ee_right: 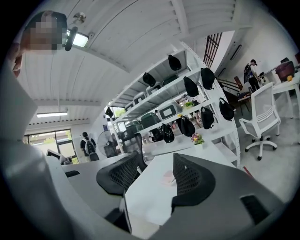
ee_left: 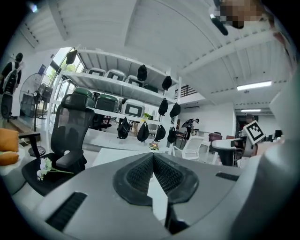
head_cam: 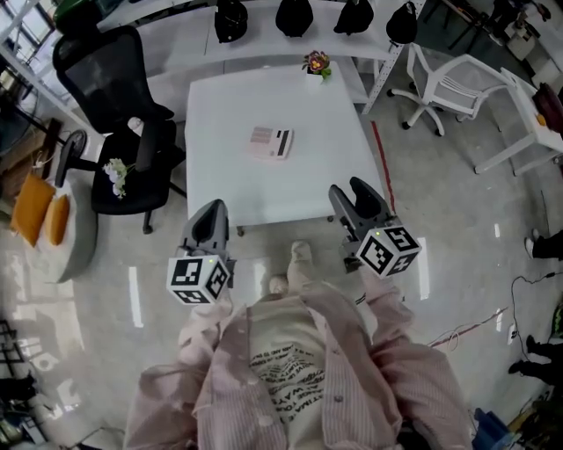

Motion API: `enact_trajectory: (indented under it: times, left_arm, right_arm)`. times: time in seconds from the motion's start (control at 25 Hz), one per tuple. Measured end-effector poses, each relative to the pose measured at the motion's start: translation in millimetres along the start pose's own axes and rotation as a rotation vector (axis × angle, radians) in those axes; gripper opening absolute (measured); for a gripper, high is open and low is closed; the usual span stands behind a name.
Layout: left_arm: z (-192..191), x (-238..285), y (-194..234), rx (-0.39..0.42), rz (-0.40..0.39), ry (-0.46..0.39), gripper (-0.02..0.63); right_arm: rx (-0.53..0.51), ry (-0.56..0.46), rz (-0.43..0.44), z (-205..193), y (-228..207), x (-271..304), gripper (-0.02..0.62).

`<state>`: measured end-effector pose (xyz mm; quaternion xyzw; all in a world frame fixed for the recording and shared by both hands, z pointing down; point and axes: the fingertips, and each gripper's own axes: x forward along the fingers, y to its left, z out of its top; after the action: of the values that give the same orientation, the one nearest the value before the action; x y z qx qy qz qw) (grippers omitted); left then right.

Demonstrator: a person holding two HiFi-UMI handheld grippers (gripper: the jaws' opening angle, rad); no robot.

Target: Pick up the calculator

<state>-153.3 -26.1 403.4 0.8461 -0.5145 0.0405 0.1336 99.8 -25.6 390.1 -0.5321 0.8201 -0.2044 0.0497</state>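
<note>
The calculator [head_cam: 270, 141], pinkish with a dark end, lies flat near the middle of the white table [head_cam: 229, 189]. Both grippers hang over the floor in front of the table's near edge, well short of the calculator. My left gripper [head_cam: 211, 213] is shut and holds nothing; in its own view the left gripper [ee_left: 153, 157] has its pads meeting at the tip, and they hide the calculator. My right gripper [head_cam: 350, 190] is open and empty. In the right gripper view the right gripper [ee_right: 157, 161] frames the tabletop, with the calculator [ee_right: 168, 177] far ahead between the jaws.
A small flower pot [head_cam: 316, 63] stands at the table's far edge. A black office chair [head_cam: 119, 83] with white flowers [head_cam: 116, 172] stands left of the table. A white chair [head_cam: 449, 88] is at the right. Shelves with dark bags [head_cam: 295, 18] run behind.
</note>
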Motion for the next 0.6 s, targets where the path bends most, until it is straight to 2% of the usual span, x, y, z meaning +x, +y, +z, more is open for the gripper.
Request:
enact_trajectory:
  times: [0.28,0.6]
  left_arm:
    - [-15.6,40.3,24.1,-0.056,0.029,0.043,0.0]
    - [-40.4,107.8,55.5,-0.113,0.071,0.136,0.0]
  right_arm:
    - [0.052,0.059,0.022,-13.1,-23.5,57.0,0.207]
    - [0.136,0.193,0.045,-43.9,-67.6,140.0,0.207]
